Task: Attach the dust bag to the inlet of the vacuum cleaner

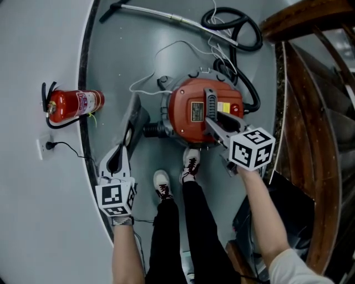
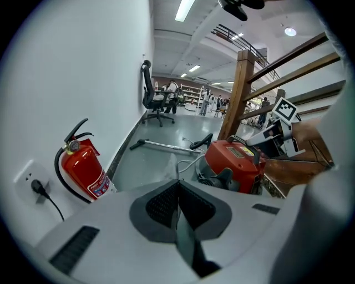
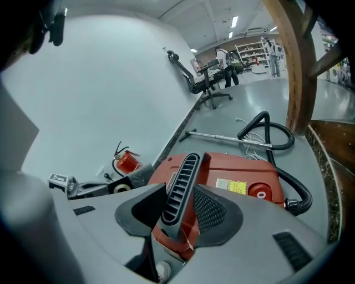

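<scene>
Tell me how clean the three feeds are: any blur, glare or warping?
Head view: sharp and evenly lit, but the fisheye bows the railing. Left gripper view: dark corners, ceiling lights blown out, bag edge between the jaws soft, extinguisher crisp. Right gripper view: handle sharp, post bends, and there is a dark blur at top left.

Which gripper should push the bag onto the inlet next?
Left. The left gripper is shut on the flat grey dust bag, beside the black inlet of the red vacuum cleaner; the right gripper is clamped on its dark ribbed handle.
</scene>
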The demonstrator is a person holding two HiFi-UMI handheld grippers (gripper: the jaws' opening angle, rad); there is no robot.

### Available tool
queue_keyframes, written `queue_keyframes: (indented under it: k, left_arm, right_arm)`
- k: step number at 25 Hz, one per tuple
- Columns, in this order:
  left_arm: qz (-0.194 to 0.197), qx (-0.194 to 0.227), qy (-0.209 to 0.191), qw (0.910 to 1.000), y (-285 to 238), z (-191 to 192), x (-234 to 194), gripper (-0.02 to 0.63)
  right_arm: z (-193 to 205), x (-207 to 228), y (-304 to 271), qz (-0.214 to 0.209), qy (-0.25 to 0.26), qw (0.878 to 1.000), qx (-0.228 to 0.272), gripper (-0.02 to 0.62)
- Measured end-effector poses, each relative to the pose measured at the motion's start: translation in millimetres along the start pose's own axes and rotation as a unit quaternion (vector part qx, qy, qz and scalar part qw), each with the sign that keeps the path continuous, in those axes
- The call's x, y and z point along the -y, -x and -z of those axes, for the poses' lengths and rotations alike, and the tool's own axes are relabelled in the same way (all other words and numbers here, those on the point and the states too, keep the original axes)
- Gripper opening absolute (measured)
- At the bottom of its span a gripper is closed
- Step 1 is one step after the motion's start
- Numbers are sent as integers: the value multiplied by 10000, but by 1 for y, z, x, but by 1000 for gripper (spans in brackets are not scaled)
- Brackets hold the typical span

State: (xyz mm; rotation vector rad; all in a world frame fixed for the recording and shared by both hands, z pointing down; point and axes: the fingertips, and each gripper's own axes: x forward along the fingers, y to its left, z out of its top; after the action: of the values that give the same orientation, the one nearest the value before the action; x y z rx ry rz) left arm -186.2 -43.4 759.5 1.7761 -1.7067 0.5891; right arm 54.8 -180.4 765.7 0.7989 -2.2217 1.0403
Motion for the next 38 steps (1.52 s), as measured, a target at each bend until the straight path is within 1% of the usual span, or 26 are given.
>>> queue_keyframes:
  k: [6, 13, 17, 23, 30, 35, 38]
  left_arm:
    - [25, -153, 208, 9997, -25, 20, 4, 6]
    - [86, -220, 163, 9996, -46, 30, 16, 6]
    - [193, -163, 253, 9994, -52, 31, 28, 6]
    - [225, 27, 736, 9970, -53, 28, 33, 5]
    - [261, 170, 1109, 9933, -53, 22, 37, 5]
    - [313, 249, 1201, 9920, -56, 18, 42, 6]
    - [341, 304, 1133, 9925, -57, 15, 42, 6]
  right_arm:
    - [-1, -1, 2, -8, -5, 9999, 155, 153]
    - [-3, -3, 2, -42, 12, 9998, 196, 153]
    - [-3, -3, 2, -58, 24, 9998, 206, 153]
    - [-3, -4, 2, -73, 65, 9997, 209, 153]
    - [-4, -4, 2, -48, 59, 9996, 283, 153]
    - [-3, -5, 2, 0, 100, 9995, 285, 155]
    - [-3, -5, 1, -6, 134, 9996, 266, 156]
